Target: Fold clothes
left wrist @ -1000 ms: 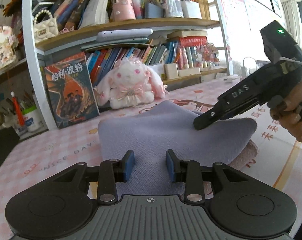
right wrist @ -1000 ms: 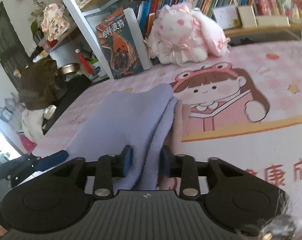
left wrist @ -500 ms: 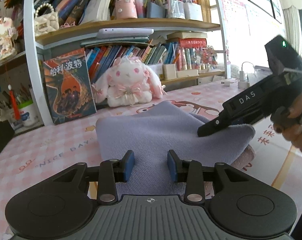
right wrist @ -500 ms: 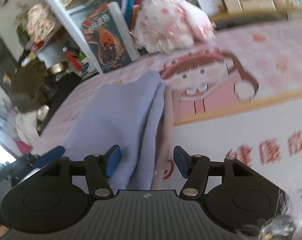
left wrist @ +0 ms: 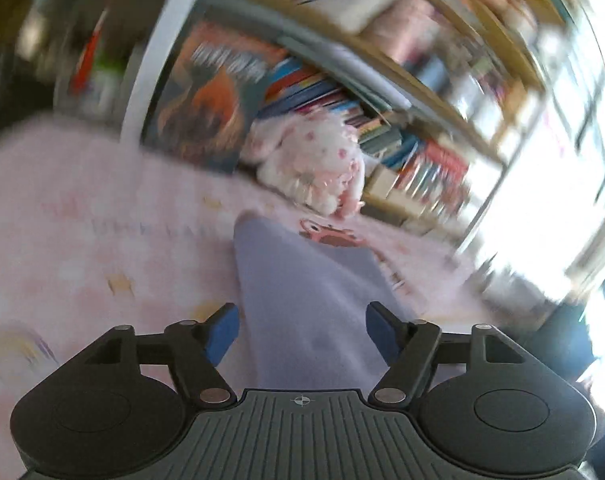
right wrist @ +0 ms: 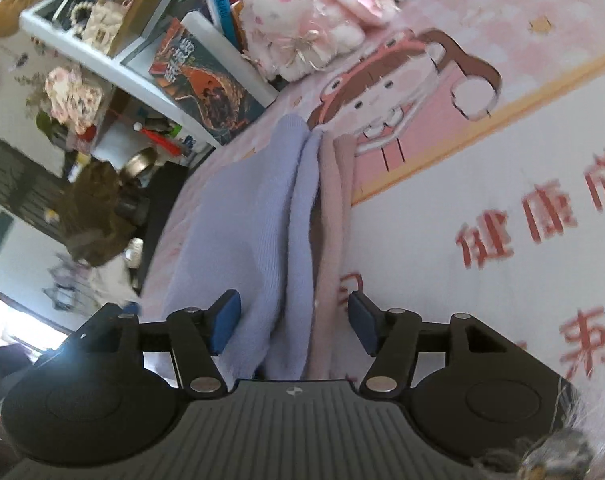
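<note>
The lilac garment (right wrist: 258, 216) lies folded on the counter (right wrist: 482, 184), on top of a pink garment (right wrist: 336, 216) of which only a narrow strip shows along its right side. The two make one stack. In the right wrist view the long axis of the stack runs straight away from the camera, toward the back edge of the counter, where a plush rabbit (right wrist: 306, 20) and a standing book (right wrist: 202, 84) lean against the shelf (right wrist: 74, 40).

The near end of the stack is between the fingers of the right gripper (right wrist: 292, 322). They are spread wide and hold nothing: the left pad is just beside the lilac cloth and the right pad is beside the pink strip. This gripper is low and points along the fold, so it looks the better placed one to close on the near end or to press it flat.

The left wrist view is strongly blurred and tilted. The left gripper (left wrist: 302, 334) also has its fingers wide apart and empty, and the lilac garment (left wrist: 302, 280) runs from between them toward the back edge. It seems to be higher above the cloth, but I cannot tell whether it touches.

The fold seems nearly complete; I judge that only smoothing or squaring the stack is left.
</note>
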`<state>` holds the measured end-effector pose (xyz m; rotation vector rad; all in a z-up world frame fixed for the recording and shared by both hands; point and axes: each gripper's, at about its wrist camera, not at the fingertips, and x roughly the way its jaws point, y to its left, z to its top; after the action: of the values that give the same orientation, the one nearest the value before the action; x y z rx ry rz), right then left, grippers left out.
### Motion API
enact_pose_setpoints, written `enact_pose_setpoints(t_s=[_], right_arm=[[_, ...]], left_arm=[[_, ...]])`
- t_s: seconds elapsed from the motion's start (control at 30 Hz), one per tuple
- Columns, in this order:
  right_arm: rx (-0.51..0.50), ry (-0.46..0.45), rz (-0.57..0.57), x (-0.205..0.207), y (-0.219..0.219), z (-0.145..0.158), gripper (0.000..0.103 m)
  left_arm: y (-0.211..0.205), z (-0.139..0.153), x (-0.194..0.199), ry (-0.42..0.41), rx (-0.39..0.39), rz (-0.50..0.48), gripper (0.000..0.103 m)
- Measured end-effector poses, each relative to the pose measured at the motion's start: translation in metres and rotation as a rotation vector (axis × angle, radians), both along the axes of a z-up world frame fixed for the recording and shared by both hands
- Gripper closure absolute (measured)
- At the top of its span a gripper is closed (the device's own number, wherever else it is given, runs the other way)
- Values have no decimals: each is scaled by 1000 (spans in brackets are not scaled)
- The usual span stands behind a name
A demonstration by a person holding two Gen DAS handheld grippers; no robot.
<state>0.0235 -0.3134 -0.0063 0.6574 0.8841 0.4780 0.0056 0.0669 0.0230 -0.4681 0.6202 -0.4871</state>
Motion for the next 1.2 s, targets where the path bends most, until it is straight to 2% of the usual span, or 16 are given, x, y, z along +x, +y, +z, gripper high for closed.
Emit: enact_pose_setpoints(t_s=[0.07, 0.2, 0.27, 0.37, 0.4, 0.5, 0.57, 0.63, 0.73, 0.8, 0.97, 1.07, 1.13, 1.2], right_arm=[[-3, 6, 5, 1, 1, 1, 45], [-8, 18, 16, 3, 4, 2, 45], [-10, 24, 22, 4, 5, 3, 46], [-14, 33, 30, 5, 7, 4, 48], [-21, 32, 34, 4, 8, 5, 50], [-58, 12, 52, -1, 12, 9, 59], [-83, -1, 65, -5, 15, 11, 65], [-108, -14, 77, -8, 18, 13, 73], [-145, -33, 95, -13, 22, 17, 77], [-170, -46, 107, -17, 25, 19, 77], [-232, -78, 137, -26, 31, 25, 76], [-258, -88, 148, -29, 34, 28, 66], [-238, -61, 128, -25, 30, 24, 51], [-207, -37, 117, -21, 27, 19, 49]], left_arm=[[8, -12, 12, 70, -89, -3, 27], [12, -35, 31, 167, -157, 35, 27], [12, -43, 37, 202, -205, 26, 27], [8, -52, 43, 240, -230, 13, 30], [6, -55, 45, 251, -231, 9, 32], [-1, -58, 44, 246, -241, -7, 49], [-6, -52, 37, 204, -195, -8, 57], [-14, -42, 27, 145, -121, -21, 59], [-23, -26, 10, 72, -33, -40, 59], [-21, -23, 4, 73, -21, -58, 59], [-6, -38, 8, 164, -98, -67, 55], [0, -46, 12, 197, -134, -54, 46], [1, -49, 15, 197, -142, -43, 43], [1, -52, 18, 204, -159, -44, 42]])
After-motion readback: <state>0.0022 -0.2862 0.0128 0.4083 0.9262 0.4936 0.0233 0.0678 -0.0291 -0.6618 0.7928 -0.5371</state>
